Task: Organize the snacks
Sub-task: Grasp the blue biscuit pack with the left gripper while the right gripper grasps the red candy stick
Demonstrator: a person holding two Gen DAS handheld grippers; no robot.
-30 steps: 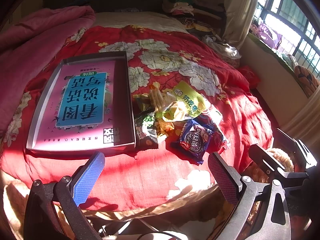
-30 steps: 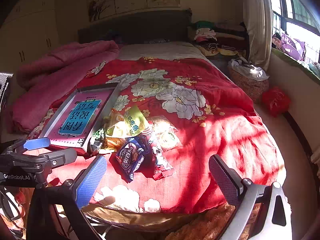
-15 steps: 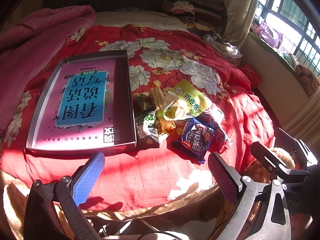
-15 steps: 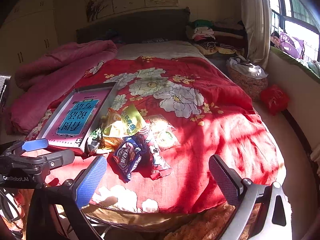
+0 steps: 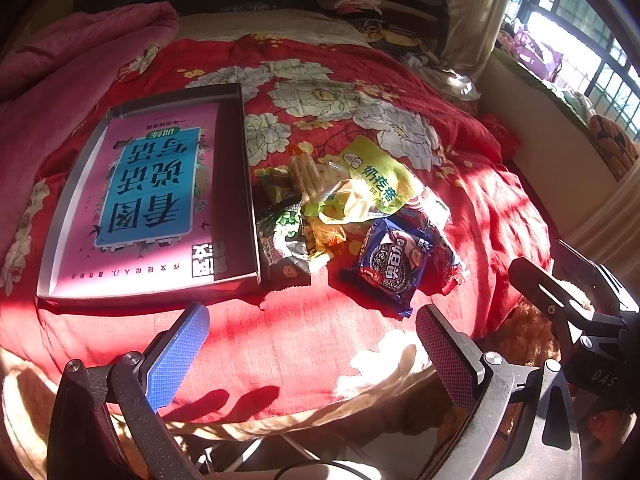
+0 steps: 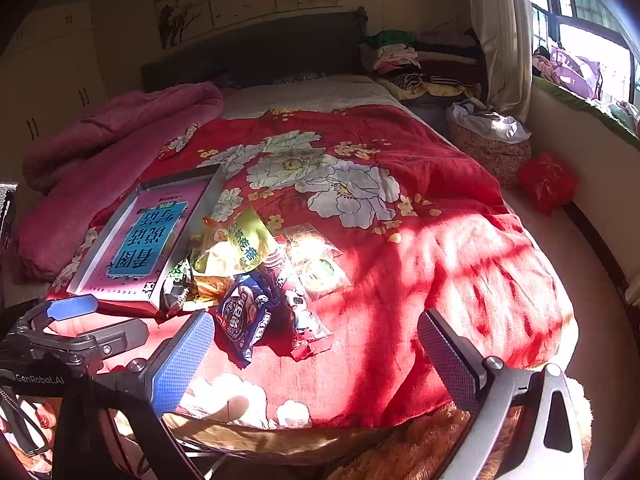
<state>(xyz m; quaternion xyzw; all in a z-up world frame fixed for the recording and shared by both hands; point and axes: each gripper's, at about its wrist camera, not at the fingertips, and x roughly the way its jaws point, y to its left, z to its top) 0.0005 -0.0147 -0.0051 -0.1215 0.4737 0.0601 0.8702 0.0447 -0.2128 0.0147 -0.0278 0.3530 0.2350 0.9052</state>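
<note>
Well, both claws wide open, empty; snack pile [image 5: 352, 216] just ahead of left claw [image 5: 312, 344], probably w/in reach.

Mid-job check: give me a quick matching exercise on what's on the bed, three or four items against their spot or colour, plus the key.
Items:
1. cookie packet
2. yellow-green pouch
3. pink book
4. left gripper

Descriptions:
A. lying inside the shallow box
B. open, holding nothing
C. dark blue, nearest the bed's front edge
D. on top of the snack pile, behind the blue packet

Pairs: 1-C, 2-D, 3-A, 4-B
</note>
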